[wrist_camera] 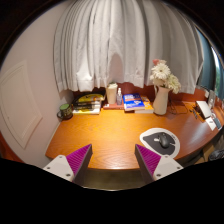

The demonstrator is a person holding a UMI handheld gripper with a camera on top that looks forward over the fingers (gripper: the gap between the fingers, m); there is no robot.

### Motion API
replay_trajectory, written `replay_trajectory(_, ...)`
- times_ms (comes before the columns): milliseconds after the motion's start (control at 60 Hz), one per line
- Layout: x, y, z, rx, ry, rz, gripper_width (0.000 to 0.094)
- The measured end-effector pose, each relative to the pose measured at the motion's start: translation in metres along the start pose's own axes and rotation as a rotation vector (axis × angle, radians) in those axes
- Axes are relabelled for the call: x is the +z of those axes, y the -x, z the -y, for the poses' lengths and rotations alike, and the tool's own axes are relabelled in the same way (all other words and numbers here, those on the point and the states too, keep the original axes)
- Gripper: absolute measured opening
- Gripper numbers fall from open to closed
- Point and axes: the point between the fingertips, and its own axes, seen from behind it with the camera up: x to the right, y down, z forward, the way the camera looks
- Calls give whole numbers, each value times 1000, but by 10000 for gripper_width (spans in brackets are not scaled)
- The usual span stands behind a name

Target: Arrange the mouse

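A dark mouse (163,142) sits on a pale round mat (160,139) near the counter's (105,140) right edge, just beyond the right finger. The tongs (112,160) hang wide open, holding nothing, over bare wood. Books (88,102) and a flower vase (161,98) line the rear.

On the brown wooden counter (105,135), a dark computer mouse (164,142) rests on a round white mousepad (160,141), just beyond the open jaws' right purple pad (160,160).

Gripper (109,160) – 2 white fingers w/ magenta triangular pads (77,158).
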Motion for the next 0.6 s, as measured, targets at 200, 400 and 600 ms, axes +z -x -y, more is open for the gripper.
replay_trajectory(200, -35, 18, 31, -30, -73, 5, 860)
replay_trajectory(400, -57, 18, 46, -46, -108, -10, 859)
replay_trajectory(600, -63, 15, 45, -41, -107, -12, 858)
